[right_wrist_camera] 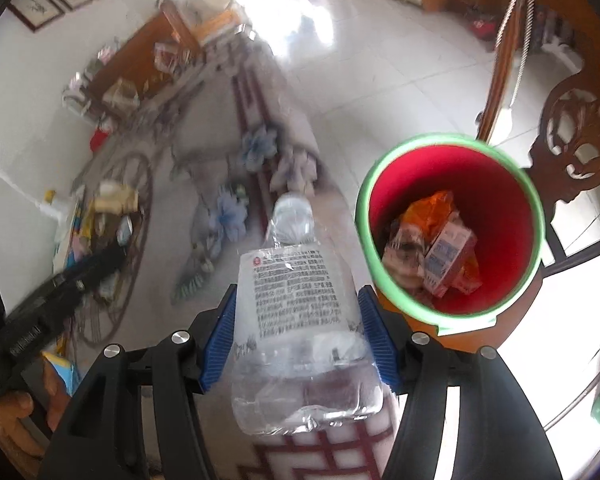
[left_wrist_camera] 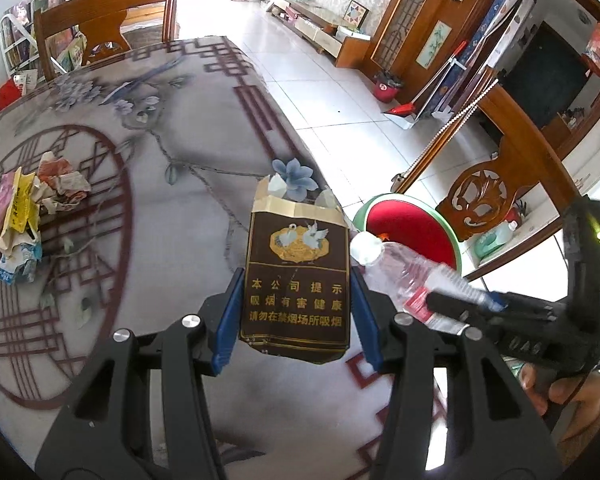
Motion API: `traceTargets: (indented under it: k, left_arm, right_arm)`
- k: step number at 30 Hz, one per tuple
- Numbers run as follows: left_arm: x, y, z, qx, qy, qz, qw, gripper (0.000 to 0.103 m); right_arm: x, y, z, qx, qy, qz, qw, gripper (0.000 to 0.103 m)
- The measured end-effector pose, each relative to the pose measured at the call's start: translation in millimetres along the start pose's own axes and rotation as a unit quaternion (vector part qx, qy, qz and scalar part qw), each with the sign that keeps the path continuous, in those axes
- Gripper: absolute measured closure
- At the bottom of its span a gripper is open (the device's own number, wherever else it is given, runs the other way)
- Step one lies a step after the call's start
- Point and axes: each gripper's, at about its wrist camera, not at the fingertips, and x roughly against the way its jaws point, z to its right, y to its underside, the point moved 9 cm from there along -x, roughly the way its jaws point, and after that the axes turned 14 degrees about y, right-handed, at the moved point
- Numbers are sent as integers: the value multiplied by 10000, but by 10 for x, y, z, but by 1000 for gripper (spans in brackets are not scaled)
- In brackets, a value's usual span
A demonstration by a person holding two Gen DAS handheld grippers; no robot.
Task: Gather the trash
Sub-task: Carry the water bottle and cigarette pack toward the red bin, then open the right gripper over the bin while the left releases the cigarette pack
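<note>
My left gripper (left_wrist_camera: 298, 312) is shut on a dark brown cigarette pack (left_wrist_camera: 296, 276) and holds it above the patterned tablecloth (left_wrist_camera: 172, 208). My right gripper (right_wrist_camera: 296, 332) is shut on a clear plastic bottle (right_wrist_camera: 296, 300) with a white label, held over the table's right edge. That bottle also shows in the left wrist view (left_wrist_camera: 404, 272), with the right gripper (left_wrist_camera: 460, 304) behind it. A red bin with a green rim (right_wrist_camera: 452, 232) stands on the floor just right of the bottle and holds several wrappers. The bin also shows in the left wrist view (left_wrist_camera: 412, 228).
A pile of crumpled paper and wrappers (left_wrist_camera: 28, 220) lies on the table's left side; it also shows in the right wrist view (right_wrist_camera: 100, 224). Carved wooden chairs stand by the bin (left_wrist_camera: 496, 184) and at the table's far end (left_wrist_camera: 108, 24). White tiled floor (left_wrist_camera: 340, 92) lies right of the table.
</note>
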Motion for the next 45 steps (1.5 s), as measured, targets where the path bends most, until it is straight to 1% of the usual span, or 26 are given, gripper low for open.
traceTargets:
  k: [5, 8, 9, 11, 12, 13, 19, 25, 31, 35, 40, 45]
  left_arm:
    - [-39, -15, -12, 45, -75, -34, 10000, 55]
    - [-27, -26, -54, 82, -148, -20, 9999, 55]
    - [-22, -27, -80, 108, -178, -18, 9998, 55]
    - [-10, -26, -130, 148, -235, -12, 9996, 55]
    - [-3, -25, -150, 162, -254, -9, 9995, 55]
    - [2, -26, -165, 173, -269, -5, 9995, 55]
    - [74, -41, -208, 205, -329, 97, 9992, 55]
    - [62, -54, -141, 165, -252, 115, 9995, 55]
    - [-11, -106, 55, 30, -104, 104, 9999, 55]
    - [-136, -150, 228, -59, 40, 26, 10000, 55]
    - [-386, -184, 478, -206, 247, -171, 9993, 55]
    - [-650, -200, 694, -328, 414, -403, 9978, 55]
  right_arm:
    - [-338, 244, -93, 325, 198, -525, 9979, 47]
    - [-495, 395, -232, 609, 312, -720, 9951, 46]
    - [-523, 421, -256, 678, 367, -732, 9943, 44]
    - [-538, 440, -323, 960, 626, -609, 9915, 45]
    - [-541, 445, -349, 1090, 736, -561, 9897, 49]
    - [-547, 443, -356, 1124, 744, -527, 9895, 50]
    - [-404, 353, -327, 800, 416, -326, 9954, 50]
    - [-183, 133, -149, 404, 352, -38, 9986, 50]
    - [-8, -35, 114, 21, 304, 182, 9994, 50]
    - [64, -99, 271, -174, 288, 272, 9991, 50]
    - [92, -140, 463, -378, 289, 311, 9984, 50]
    - [118, -181, 739, -678, 284, 319, 9968, 50]
